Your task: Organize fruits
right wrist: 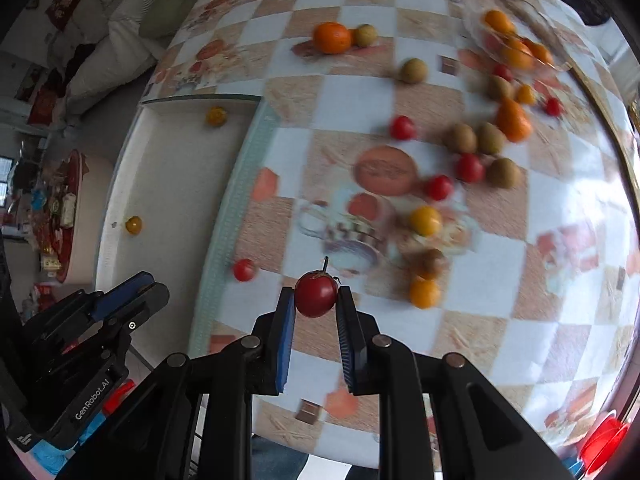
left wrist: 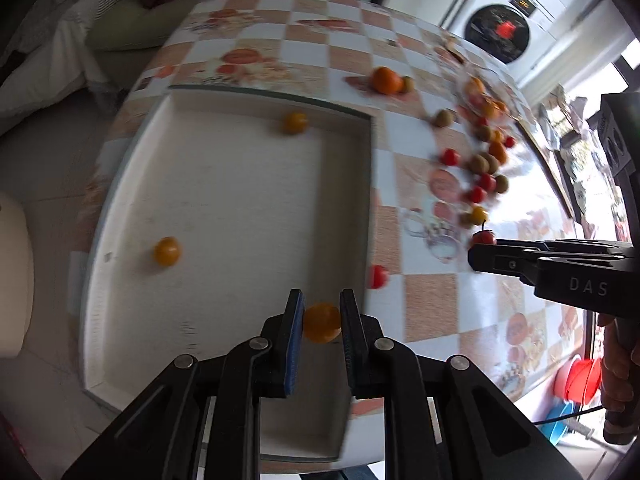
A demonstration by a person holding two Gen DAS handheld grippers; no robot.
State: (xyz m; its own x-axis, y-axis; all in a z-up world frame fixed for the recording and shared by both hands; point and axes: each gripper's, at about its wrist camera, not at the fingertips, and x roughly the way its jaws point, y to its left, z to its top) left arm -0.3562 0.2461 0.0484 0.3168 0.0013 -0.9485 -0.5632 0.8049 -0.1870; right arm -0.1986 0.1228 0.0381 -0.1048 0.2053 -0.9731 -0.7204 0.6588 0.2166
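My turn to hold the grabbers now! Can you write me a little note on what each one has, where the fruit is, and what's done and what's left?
Left gripper: shut on a yellow tomato, above the white tray.
Right gripper: shut on a red tomato with a stem, above the checkered tablecloth.
Done: two yellow tomatoes already lie in the tray, one near the far wall, one near the left side.
Left: a lone red tomato beside the tray's edge, an orange, and a scattered pile of red, yellow and brownish-green fruits on the cloth. Some orange fruits sit in a clear dish at the back.
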